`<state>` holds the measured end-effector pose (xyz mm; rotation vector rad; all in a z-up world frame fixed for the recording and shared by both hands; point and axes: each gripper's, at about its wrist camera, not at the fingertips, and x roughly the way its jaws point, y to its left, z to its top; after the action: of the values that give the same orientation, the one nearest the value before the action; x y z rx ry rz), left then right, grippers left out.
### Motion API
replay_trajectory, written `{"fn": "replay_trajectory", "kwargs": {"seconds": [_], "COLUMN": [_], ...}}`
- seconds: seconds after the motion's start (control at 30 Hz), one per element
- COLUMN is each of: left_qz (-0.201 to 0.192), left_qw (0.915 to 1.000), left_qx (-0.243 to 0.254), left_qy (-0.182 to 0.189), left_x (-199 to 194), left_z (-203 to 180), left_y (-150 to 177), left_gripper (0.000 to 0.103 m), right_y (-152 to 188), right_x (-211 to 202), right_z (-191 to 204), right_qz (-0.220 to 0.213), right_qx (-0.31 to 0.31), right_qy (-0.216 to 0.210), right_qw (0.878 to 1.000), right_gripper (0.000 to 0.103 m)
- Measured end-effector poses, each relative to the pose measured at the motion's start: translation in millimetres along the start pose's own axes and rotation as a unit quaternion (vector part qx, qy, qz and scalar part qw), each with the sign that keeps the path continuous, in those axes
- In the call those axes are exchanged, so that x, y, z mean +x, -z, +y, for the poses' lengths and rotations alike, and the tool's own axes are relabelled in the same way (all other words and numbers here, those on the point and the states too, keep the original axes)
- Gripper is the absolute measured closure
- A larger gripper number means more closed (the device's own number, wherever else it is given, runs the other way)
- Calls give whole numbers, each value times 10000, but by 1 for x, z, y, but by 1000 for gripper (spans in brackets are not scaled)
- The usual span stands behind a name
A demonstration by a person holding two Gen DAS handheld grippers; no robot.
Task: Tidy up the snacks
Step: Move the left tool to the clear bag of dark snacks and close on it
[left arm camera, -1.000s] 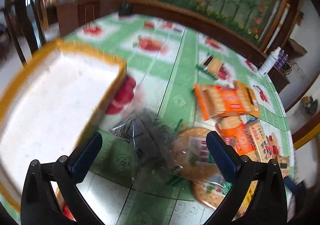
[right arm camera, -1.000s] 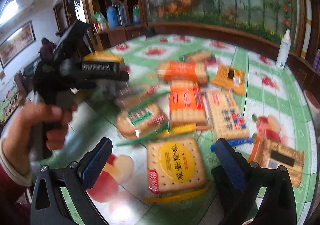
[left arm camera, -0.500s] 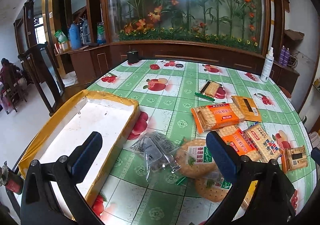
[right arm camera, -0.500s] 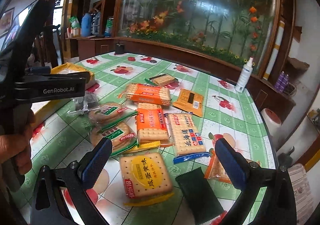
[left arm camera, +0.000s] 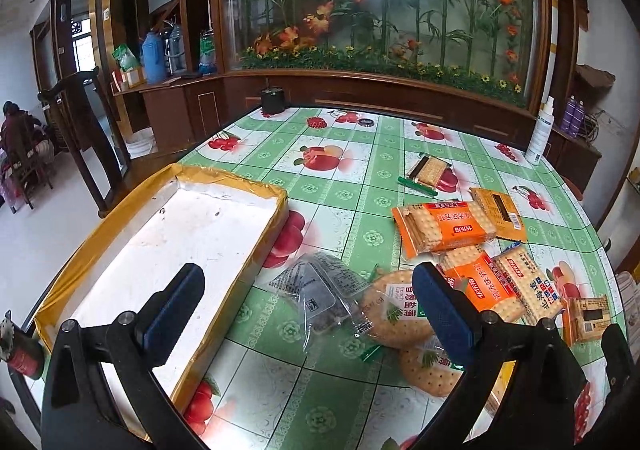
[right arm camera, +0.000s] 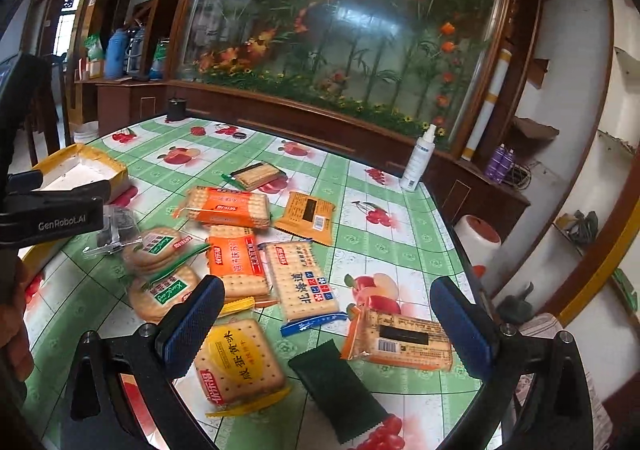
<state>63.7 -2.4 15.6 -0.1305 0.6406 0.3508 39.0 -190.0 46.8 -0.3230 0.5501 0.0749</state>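
Several snack packs lie on the green fruit-print table (left arm camera: 352, 178). A white box with yellow taped rim (left arm camera: 176, 234) sits at the left, empty. My left gripper (left arm camera: 308, 314) is open and empty, held above a clear pack of dark snacks (left arm camera: 316, 290) and round cracker packs (left arm camera: 396, 306). Orange cracker packs (left arm camera: 444, 226) lie beyond. My right gripper (right arm camera: 328, 322) is open and empty above a yellow-label cracker pack (right arm camera: 240, 362), a dark green pack (right arm camera: 340, 382) and a blue-label pack (right arm camera: 300, 282). The left gripper's body (right arm camera: 52, 210) shows at the left of the right wrist view.
A white spray bottle (right arm camera: 418, 158) stands near the table's far right edge. A small black pot (left arm camera: 273, 100) stands at the far edge. A wooden chair (left arm camera: 84, 134) is left of the table. A flower-painted glass cabinet runs behind.
Both grippers have risen and pulled back from the table, so the snacks look smaller and farther. The clear pack of dark snacks lies still beside the box.
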Motion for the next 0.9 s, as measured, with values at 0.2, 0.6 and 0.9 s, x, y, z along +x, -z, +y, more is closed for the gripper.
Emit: {"fn": "replay_trajectory", "kwargs": {"seconds": [0.2,0.6,0.9], "left_qz": [35,781,1294], "left_qw": [10000,9954,9882], "left_qx": [-18,-459,-785], "left_qy": [2,303,219], "left_x": [0,38,70], "left_z": [3,16,22], "left_y": [0,2,-3], "left_gripper": [0,0,0], "right_y": [1,7,37], "right_x": [-2,10,60], "right_z": [-2,2,17], "right_qz": [6,347,1289], "right_qx": [-11,237,443], "right_qy": [25,-1330,-2171], "right_qw": [10000,9902,9666], "right_gripper": [0,0,0]}}
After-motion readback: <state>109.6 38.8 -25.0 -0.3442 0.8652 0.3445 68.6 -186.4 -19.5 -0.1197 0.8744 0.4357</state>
